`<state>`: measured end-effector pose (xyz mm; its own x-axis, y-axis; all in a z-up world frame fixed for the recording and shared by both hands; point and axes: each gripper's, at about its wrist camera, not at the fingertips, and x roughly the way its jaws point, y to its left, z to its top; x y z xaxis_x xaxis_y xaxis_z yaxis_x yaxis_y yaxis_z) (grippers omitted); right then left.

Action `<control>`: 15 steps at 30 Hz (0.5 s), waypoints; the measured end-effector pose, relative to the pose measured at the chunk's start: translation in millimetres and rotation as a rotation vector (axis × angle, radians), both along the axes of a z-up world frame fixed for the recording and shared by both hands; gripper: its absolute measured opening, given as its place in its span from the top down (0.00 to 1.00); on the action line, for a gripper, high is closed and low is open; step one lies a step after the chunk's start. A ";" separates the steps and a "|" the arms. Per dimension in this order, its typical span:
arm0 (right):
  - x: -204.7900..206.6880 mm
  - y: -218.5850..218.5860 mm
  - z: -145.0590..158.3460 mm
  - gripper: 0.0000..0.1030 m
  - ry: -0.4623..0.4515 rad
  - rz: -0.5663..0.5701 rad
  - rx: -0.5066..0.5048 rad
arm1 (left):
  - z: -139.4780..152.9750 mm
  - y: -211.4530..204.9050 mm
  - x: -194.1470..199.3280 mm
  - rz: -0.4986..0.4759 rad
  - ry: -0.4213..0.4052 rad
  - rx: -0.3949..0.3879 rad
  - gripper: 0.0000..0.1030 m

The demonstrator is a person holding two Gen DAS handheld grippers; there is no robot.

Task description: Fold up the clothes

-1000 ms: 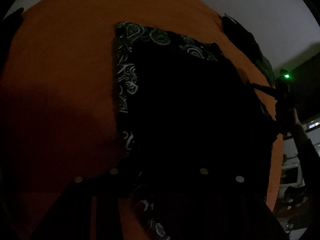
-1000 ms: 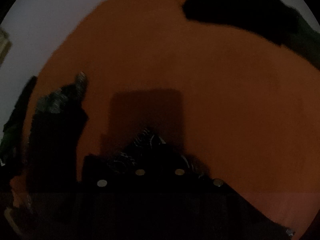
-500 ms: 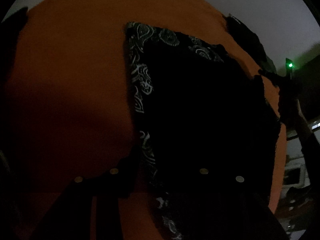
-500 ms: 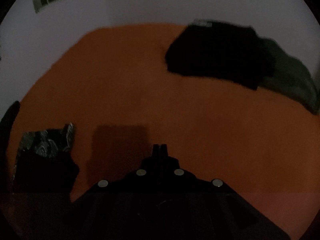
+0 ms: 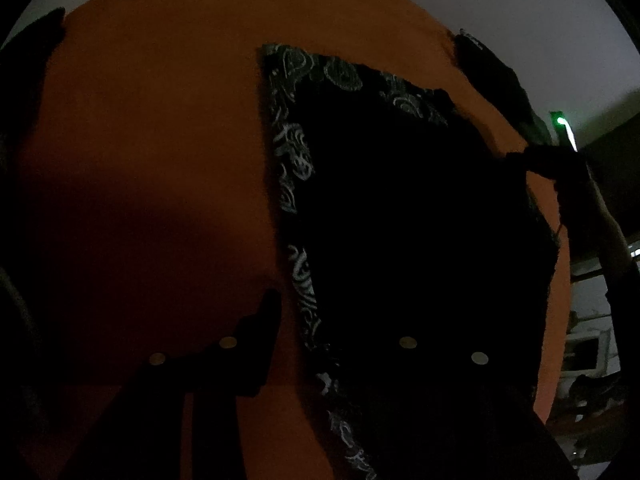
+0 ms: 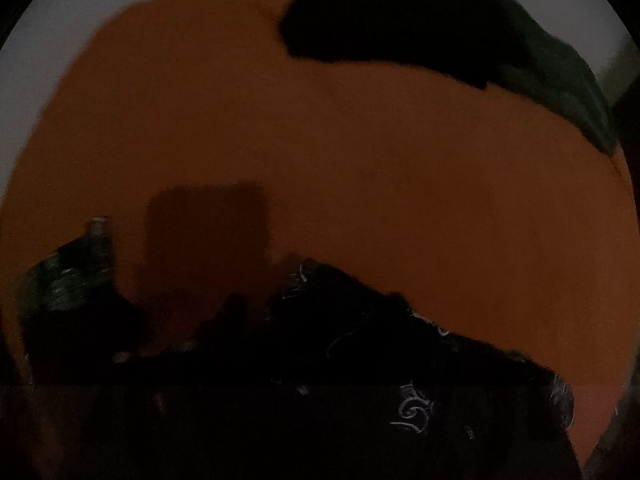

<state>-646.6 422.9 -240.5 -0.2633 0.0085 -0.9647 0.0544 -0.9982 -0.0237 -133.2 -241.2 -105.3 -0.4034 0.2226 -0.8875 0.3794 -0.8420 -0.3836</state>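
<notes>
A dark paisley-trimmed garment [image 5: 400, 208] lies flat on the orange bed [image 5: 152, 128]. The left tool [image 5: 336, 320] straddles its near edge, part open; the right tool [image 6: 304, 320] is opening over its far corner. Best: pinch corners squarely, lift evenly.

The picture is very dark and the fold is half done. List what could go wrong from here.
1. The right gripper is opening at the patterned garment's far corner; if the cloth is let go off line, the fold may end up crooked.
2. The left gripper straddles the near hem; whether it holds is unclear, so a pull could slip.
3. The dark clothes pile lies close on the orange surface; the garment could drag into it.
</notes>
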 end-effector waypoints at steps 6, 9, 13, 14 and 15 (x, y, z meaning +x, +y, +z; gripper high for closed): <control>35.9 0.8 50.4 0.98 0.334 -0.122 -0.120 | -0.7 2.3 11.2 0.012 -0.005 0.036 0.61; 32.6 -6.3 47.8 0.98 0.328 -0.068 -0.097 | 8.7 6.5 5.2 -0.020 0.000 -0.010 0.61; 36.9 5.7 48.9 0.98 0.329 -0.083 -0.171 | 43.7 44.1 -35.1 -0.178 0.077 -0.014 0.61; 42.2 8.6 54.2 0.98 0.346 -0.071 -0.195 | 51.7 61.0 -52.7 -0.236 0.099 -0.006 0.57; 48.1 11.9 59.7 0.98 0.362 -0.056 -0.216 | 58.3 79.6 -72.3 -0.296 0.120 0.003 0.53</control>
<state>-598.6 434.7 -180.8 -0.5903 -0.1597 -0.7912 0.0266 -0.9835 0.1787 -205.5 -161.6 -47.0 -0.4223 0.3489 -0.8366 0.0698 -0.9077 -0.4138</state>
